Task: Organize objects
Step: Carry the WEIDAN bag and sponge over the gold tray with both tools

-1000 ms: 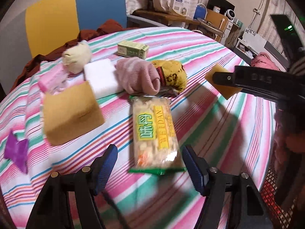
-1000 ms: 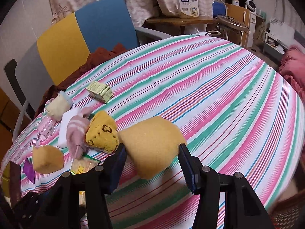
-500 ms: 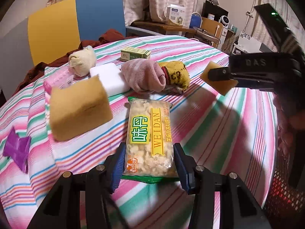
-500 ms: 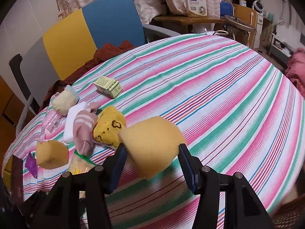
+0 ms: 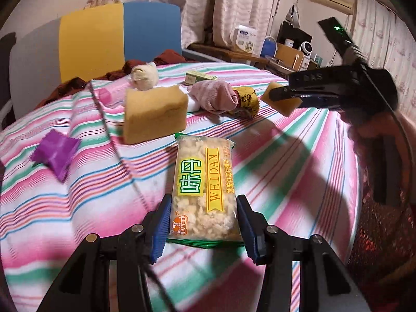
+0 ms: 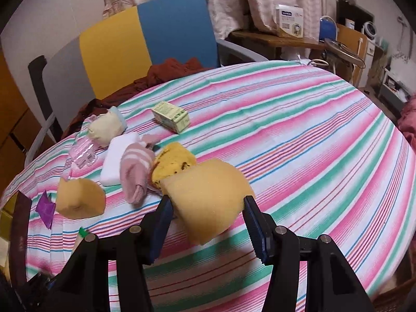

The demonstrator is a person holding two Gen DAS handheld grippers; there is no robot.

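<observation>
Striped cloth in pink, green and white covers the round counter point(image 6: 299, 119), where soft things and packets are scattered, mostly along the far left. Behind it stands a chair with a grey, yellow and blue back point(image 6: 145, 36), a rust-brown garment heaped on its seat.

Next in size, a yellow foam sponge block point(image 5: 155, 114) rests on the cloth left of centre. A second yellow foam sponge point(image 6: 208, 202) is clenched in the right tool point(image 6: 206, 213) and carried clear of the cloth, probably on its way to join its twin so like goes with like.

A clear plastic snack packet with yellow-green lettering point(image 5: 204, 189) lies lengthwise at the near middle. The left tool point(image 5: 204, 218) has just closed on the packet's near end; both blue pads press its sides, a grip across the narrow width that suits a flat, crinkly bag.

Beyond, a rolled pink striped sock point(image 5: 214, 98) touches a yellow rolled cloth with dark marks point(image 5: 247, 98), with a white foam block point(image 6: 117, 156) beside them. Farther off sit a cream cloth bundle point(image 5: 144, 78) and a small pale green carton point(image 5: 199, 76). A purple crumpled wrapper point(image 5: 56, 153) lies alone at the left.
</observation>
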